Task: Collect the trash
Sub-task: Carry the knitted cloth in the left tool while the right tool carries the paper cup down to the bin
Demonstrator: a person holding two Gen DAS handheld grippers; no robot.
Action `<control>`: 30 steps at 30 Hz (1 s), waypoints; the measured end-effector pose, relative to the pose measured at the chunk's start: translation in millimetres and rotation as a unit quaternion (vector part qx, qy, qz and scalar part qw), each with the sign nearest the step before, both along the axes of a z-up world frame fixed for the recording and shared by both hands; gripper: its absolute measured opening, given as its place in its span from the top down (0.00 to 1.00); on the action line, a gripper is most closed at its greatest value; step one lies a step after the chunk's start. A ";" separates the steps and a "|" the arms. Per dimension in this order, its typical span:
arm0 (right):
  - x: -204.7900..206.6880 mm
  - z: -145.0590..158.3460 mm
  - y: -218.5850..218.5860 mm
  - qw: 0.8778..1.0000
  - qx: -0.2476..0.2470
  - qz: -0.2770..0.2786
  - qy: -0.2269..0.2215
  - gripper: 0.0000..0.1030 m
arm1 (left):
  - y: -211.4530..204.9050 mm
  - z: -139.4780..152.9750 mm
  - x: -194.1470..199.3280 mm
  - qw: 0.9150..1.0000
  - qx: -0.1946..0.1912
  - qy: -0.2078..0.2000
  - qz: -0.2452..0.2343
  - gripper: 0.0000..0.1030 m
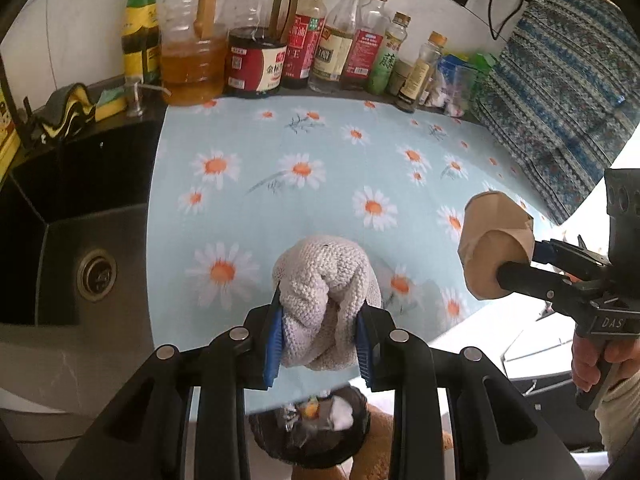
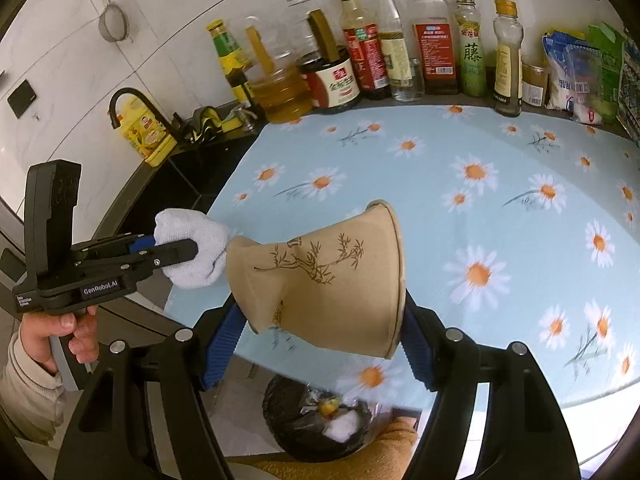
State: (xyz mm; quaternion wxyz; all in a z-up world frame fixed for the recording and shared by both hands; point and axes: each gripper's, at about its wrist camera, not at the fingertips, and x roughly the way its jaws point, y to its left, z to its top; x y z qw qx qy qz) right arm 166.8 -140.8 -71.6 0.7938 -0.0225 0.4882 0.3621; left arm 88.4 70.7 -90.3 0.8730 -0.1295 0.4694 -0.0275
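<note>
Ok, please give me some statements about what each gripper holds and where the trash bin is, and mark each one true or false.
1. The left gripper is closed on a white knitted glove. True.
2. The right gripper holds a glass bottle. False: it holds a crumpled brown paper cup.
3. The paper cup lies flat on the daisy-patterned cloth. False: it is lifted off the cloth between the jaws.
4. A bin with a black bag sits below the counter edge and already has trash in it. True.
5. Bottles stand in a row along the back wall. True.
</note>
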 end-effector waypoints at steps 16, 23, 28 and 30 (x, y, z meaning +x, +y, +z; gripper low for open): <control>-89.8 -30.3 29.8 0.999 -0.020 -0.001 0.032 0.31 | 1.2 -38.4 -75.1 0.999 -0.041 0.031 -0.017 0.73; -113.4 -58.4 32.4 0.997 -0.039 0.019 0.062 0.31 | -8.5 -67.3 -89.7 0.996 -0.054 0.065 -0.018 0.73; -121.7 -81.4 26.3 0.995 -0.055 0.023 0.082 0.31 | -12.2 -94.5 -98.2 0.993 -0.063 0.095 -0.011 0.73; -123.4 -89.7 23.9 0.994 -0.060 0.023 0.092 0.31 | -14.1 -105.2 -101.2 0.992 -0.066 0.108 -0.008 0.72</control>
